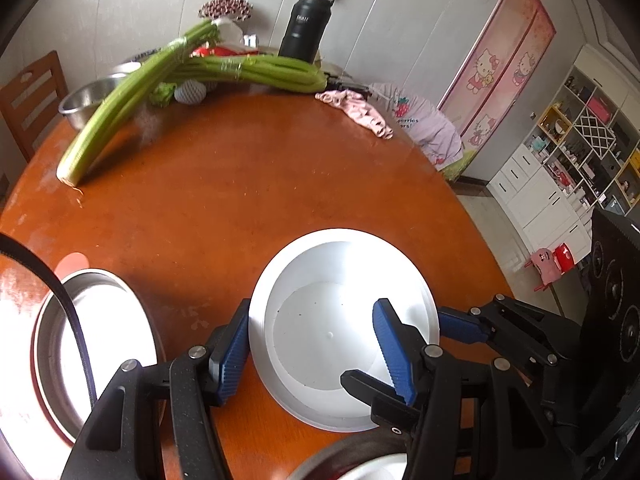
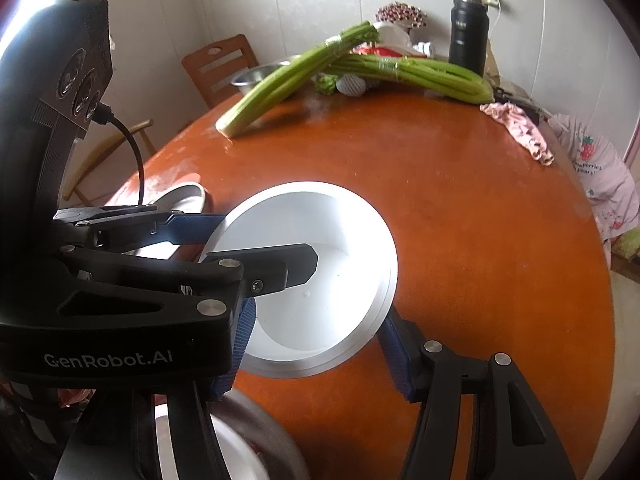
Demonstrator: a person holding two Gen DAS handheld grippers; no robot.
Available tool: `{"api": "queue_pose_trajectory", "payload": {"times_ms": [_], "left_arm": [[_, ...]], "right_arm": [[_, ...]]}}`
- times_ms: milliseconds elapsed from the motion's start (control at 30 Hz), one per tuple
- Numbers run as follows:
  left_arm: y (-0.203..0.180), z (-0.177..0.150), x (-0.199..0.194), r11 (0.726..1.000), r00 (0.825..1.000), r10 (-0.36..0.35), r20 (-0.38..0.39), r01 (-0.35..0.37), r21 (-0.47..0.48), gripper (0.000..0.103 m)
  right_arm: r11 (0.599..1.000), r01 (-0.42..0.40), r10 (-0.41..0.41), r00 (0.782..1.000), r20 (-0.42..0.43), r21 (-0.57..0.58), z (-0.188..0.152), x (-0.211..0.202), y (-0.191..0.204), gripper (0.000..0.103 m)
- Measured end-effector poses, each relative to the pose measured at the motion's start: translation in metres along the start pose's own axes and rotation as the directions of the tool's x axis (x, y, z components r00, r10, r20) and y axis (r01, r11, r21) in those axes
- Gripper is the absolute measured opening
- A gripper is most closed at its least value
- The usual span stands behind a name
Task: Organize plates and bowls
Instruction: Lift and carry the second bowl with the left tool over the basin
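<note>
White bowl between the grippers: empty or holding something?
Empty. The white bowl shows a bare white floor and walls in both wrist views, apart from a few tiny specks.

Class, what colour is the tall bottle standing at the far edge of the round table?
Black bottle, clearest in the left wrist view.

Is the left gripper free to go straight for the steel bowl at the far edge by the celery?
Probably not: the left gripper is clamped across the white bowl, shared with the right gripper. Celery also lies across the steel bowl.
</note>
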State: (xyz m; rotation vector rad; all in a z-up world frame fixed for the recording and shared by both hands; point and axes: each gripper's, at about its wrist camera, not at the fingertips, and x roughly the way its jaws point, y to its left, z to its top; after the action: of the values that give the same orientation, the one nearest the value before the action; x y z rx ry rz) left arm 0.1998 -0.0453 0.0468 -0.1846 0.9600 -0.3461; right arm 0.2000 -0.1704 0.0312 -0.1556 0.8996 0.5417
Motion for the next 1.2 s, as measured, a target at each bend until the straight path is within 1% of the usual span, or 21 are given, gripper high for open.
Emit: {"api": "queue_pose_trajectory", "payload": {"times_ms": [267,633,933,1200], "left_arm": [[-0.010,-0.013,-0.031,1.000,0.999,0.008,0.042,-0.009,0.016,0.059],[-0.022,-0.028,-0.061,0.999,0.996,0.015,0.089,-0.019,0.043,0.059],[-0.031,-0.060,-0.079,0.997,0.994,0.025,0.108,-0.032,0.064,0.059],[-0.033,-0.090,-0.082,0.997,0.994,0.026,0.104,-0.034,0.076,0.059]], "right_arm": [[1.000,0.005,-0.004,0.999,0.049,-0.014,-0.008,-0.031,0.020,0.063],[0.999,0.015,-0.012,0.995,0.099,-0.028,-0.023,-0.063,0.040,0.064],[0.999,0.023,-0.017,0.991,0.135,-0.044,-0.051,-0.085,0.058,0.064],[0.998,0.036,-0.030,0.991,0.127,-0.046,-0.078,-0.087,0.070,0.064]]}}
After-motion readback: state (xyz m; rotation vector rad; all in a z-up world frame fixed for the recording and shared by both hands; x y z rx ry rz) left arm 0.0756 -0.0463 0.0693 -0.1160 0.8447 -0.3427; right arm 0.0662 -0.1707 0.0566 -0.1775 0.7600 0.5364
